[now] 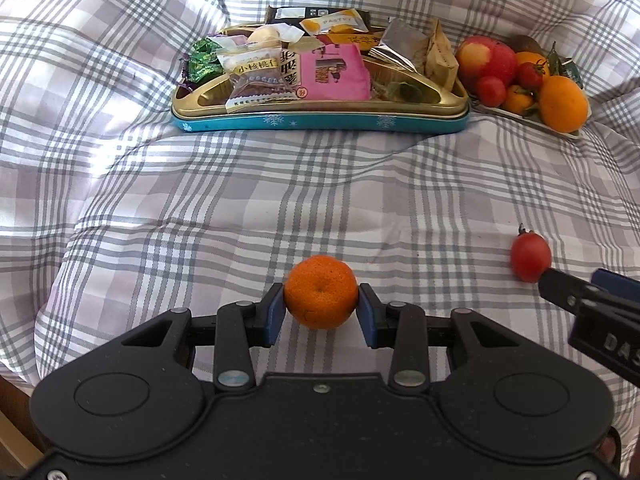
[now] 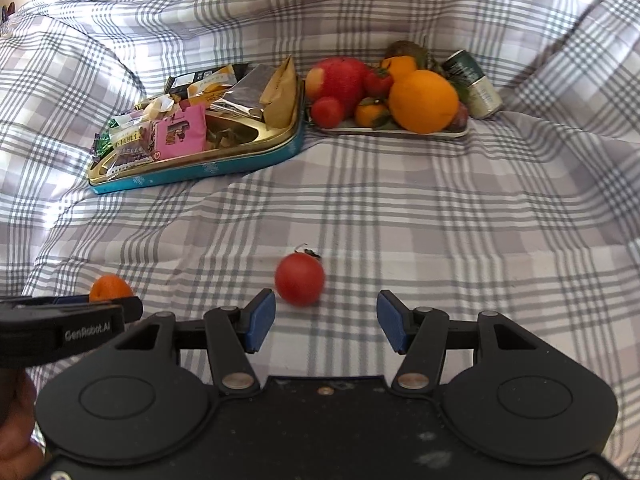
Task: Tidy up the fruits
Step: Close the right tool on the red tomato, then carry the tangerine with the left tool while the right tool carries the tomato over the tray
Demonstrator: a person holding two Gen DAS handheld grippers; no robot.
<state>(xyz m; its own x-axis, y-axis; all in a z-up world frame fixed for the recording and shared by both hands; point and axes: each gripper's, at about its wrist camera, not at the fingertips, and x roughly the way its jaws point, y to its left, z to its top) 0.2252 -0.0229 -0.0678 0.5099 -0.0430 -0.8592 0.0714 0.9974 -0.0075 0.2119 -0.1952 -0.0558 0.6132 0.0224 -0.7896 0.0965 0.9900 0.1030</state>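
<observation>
Near, on the checked bedding: left gripper (image 1: 321, 307) clamps a mandarin (image 1: 321, 291) across its middle; right gripper (image 2: 326, 320) gapes behind a tomato (image 2: 299, 279). Both fruits look light and soft-skinned, needing gentle grips. Fruit tray (image 2: 460, 131) far right.

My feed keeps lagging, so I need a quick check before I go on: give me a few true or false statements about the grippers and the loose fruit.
1. The left gripper is shut on the mandarin. True.
2. The right gripper holds the tomato. False: its jaws are open, and the tomato lies on the cloth just ahead of them, nearer the left finger.
3. The fruit tray already holds an apple and an orange. True.
4. The snack tin is empty. False: it is full of wrapped snacks.
5. A can lies beside the fruit tray. True.
</observation>
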